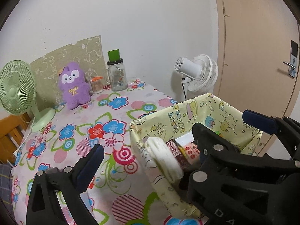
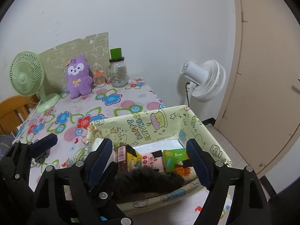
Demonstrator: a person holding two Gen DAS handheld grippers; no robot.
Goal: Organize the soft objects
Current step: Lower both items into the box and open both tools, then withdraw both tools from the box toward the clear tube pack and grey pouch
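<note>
Right gripper (image 2: pixel 150 161) gapes, released, over the box (image 2: pixel 168 120); black plush (image 2: pixel 150 180) lies below between its fingers; left gripper (image 1: pixel 148 148) released, empty.

This is a room in a home, most likely a bedroom or small living space. At the left a table under a bright flowered tablecloth (image 2: pixel 116 101) stands against a plain white wall, carrying a purple plush toy (image 2: pixel 78 78), a green desk fan (image 2: pixel 26 78) and a glass jar (image 2: pixel 118 74) with a green cap. At the right stand a white floor fan (image 2: pixel 206 80) and a beige door (image 1: pixel 258 60) with an electronic handle lock (image 1: pixel 291 63).
</note>
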